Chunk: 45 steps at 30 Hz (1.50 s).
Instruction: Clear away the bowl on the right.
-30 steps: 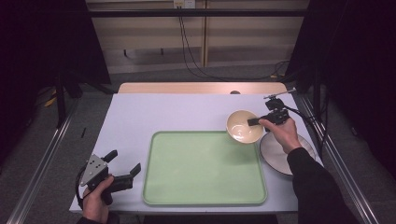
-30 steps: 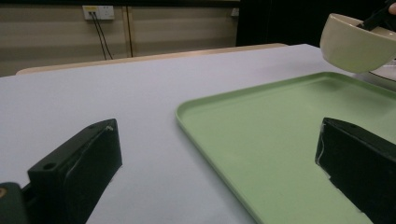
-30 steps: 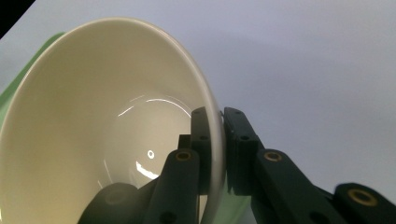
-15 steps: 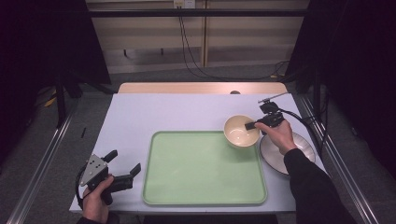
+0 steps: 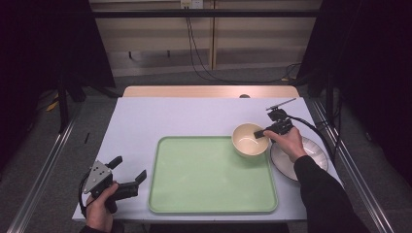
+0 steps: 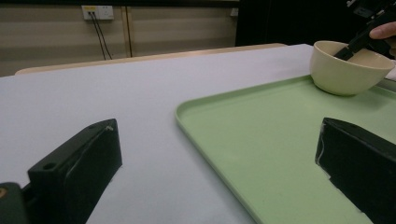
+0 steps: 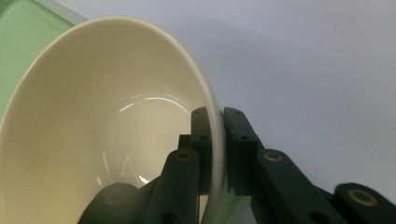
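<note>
Bowl [image 5: 249, 140] upright, mouth upward

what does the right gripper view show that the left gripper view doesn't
Right gripper view alone: the right claw shut on the cream bowl's rim, one jaw inside the wall and one outside, plus the glossy inside of the bowl.

Left gripper view alone: the left claw open above the table's edge, holding nothing, the bowl's outer side, and a wall socket behind the table.

Both: the bowl, the green tray and the pale table top.
</note>
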Motion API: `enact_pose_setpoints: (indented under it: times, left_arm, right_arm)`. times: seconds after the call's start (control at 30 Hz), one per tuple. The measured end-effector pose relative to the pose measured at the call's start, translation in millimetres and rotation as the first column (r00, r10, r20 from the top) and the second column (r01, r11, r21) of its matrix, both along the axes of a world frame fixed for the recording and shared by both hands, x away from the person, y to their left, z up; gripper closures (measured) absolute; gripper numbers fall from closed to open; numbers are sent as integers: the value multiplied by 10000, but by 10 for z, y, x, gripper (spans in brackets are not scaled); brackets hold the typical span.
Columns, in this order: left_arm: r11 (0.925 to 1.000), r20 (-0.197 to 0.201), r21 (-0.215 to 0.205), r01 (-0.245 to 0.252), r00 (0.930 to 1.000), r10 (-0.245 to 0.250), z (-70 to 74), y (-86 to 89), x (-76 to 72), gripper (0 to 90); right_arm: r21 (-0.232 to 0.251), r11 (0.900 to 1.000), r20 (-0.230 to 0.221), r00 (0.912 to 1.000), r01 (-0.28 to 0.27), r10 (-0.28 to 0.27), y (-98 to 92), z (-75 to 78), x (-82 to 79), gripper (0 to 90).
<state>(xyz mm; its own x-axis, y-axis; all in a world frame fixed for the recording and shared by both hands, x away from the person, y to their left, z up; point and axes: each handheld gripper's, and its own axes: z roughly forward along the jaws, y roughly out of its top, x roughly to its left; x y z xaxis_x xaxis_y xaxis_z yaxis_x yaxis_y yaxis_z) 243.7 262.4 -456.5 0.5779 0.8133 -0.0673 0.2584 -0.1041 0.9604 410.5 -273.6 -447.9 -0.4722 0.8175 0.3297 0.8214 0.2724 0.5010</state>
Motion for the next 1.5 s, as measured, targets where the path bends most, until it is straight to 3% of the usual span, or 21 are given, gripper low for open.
enact_pose_setpoints:
  times: [0.07, 0.33, 0.4, 0.53, 1.23, 1.33, 1.37, 1.4, 1.5]
  left_arm:
    - [10000, 4, 33, -43, 10000, 43, 1, -1, -3, 4]
    - [10000, -2, -3, 21, 10000, -21, 0, 1, 1, 4]
    - [10000, 6, 1, -13, 10000, 13, -1, 0, 0, 4]
    - [10000, 19, 26, -62, 10000, 62, 1, -1, -3, 4]
    - [10000, 8, -15, -30, 10000, 30, -2, -1, 0, 4]
    - [10000, 11, -8, -2, 10000, 2, -2, 0, 0, 4]
    - [10000, -13, -37, -28, 10000, 28, -3, -1, 0, 4]
    - [10000, -13, -37, -28, 10000, 28, -3, -1, 0, 4]
    - [10000, 5, -5, -13, 10000, 13, -2, 0, 0, 4]
  right_arm:
    - [-40, 9999, -161, 9997, 167, -167, 1, 1, -5, 836]
    - [-155, 9998, -141, 9998, 120, -123, -2, -39, 2, 839]
    - [-125, 9999, 41, 10000, 29, -28, -7, -52, 6, 839]
    - [-211, 9996, -88, 9998, 177, -179, 2, -40, -7, 839]
    - [-239, 9997, 808, 9967, 33, -14, 13, -65, -69, 827]
    - [4, 10000, 1097, 9940, -39, 38, 0, -43, -77, 778]
    - [111, 9999, 1226, 9925, 31, -44, -1, -32, -82, 704]
    - [111, 9999, 1226, 9925, 31, -44, -1, -32, -82, 704]
    - [153, 9999, 1315, 9913, -46, 25, -1, -27, -84, 575]
